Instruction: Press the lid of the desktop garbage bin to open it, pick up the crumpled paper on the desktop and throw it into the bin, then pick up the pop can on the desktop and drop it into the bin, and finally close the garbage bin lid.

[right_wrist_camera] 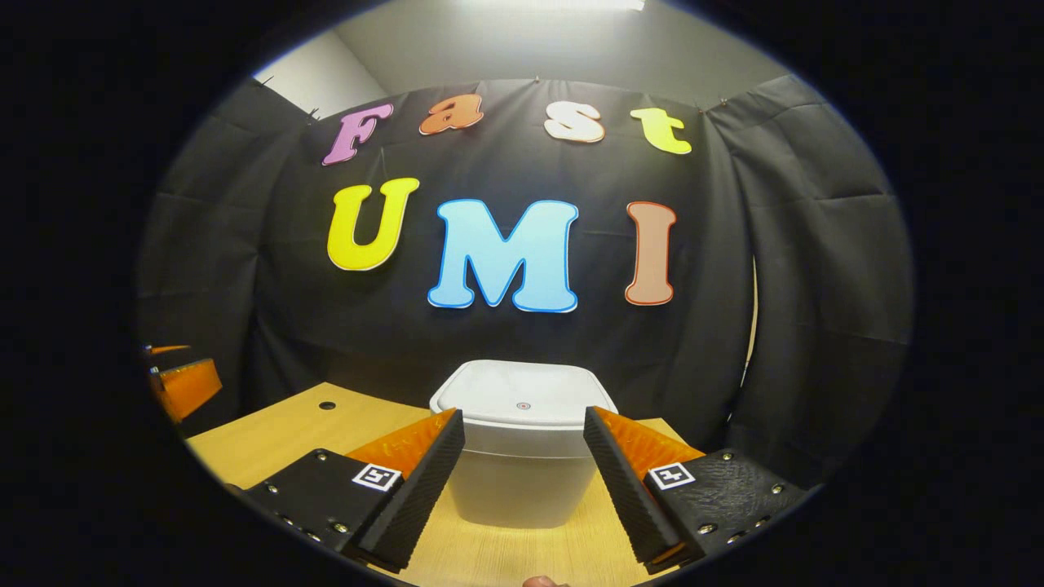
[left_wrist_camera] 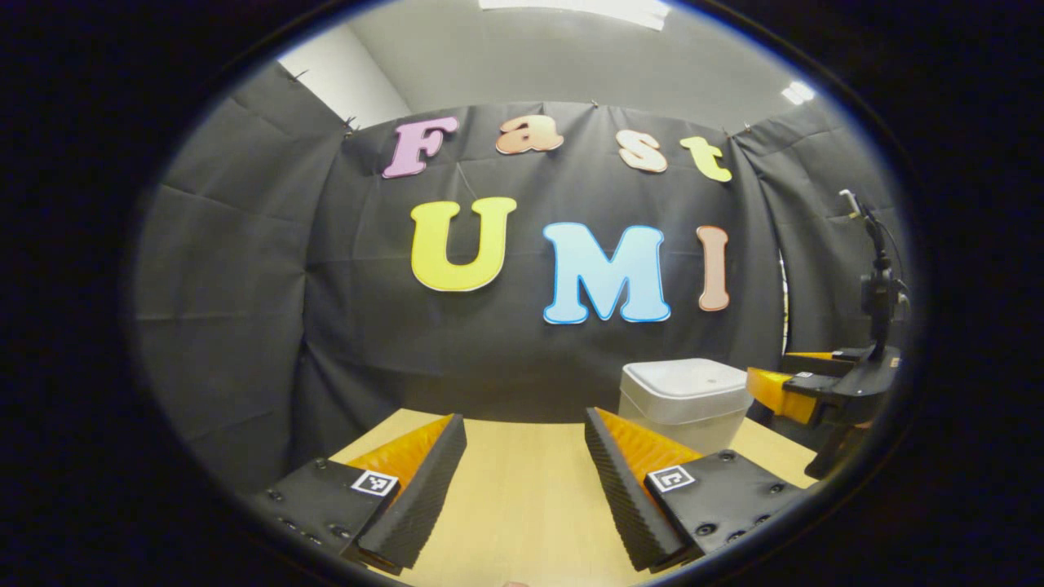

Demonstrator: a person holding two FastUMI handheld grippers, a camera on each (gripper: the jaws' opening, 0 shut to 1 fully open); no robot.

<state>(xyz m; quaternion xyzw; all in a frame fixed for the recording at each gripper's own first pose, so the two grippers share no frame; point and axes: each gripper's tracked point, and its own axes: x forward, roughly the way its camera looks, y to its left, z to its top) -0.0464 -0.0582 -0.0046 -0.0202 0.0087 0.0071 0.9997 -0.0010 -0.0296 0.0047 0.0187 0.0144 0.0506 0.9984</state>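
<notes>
white plastic, the bin [right_wrist_camera: 522, 444] sat on the pale wood table [right_wrist_camera: 269, 432] with its lid [right_wrist_camera: 522, 395] flat and closed, so we judged that nothing of the task was done yet. our right gripper [right_wrist_camera: 524, 473] faced the bin squarely, fingers spread wide and holding nothing, the bin's front showing between them; we could not tell whether they touched it. our left gripper [left_wrist_camera: 526, 481] hung over bare table, fingers likewise spread and empty, with the bin [left_wrist_camera: 683, 399] off to its right. beyond the bin, in the left gripper view, we saw the right gripper [left_wrist_camera: 816, 391] near the lid's edge. the paper and the can we could not place from these frames. still ahead, by our reckoning: pressing the lid open, dropping in both items, then closing the lid.
</notes>
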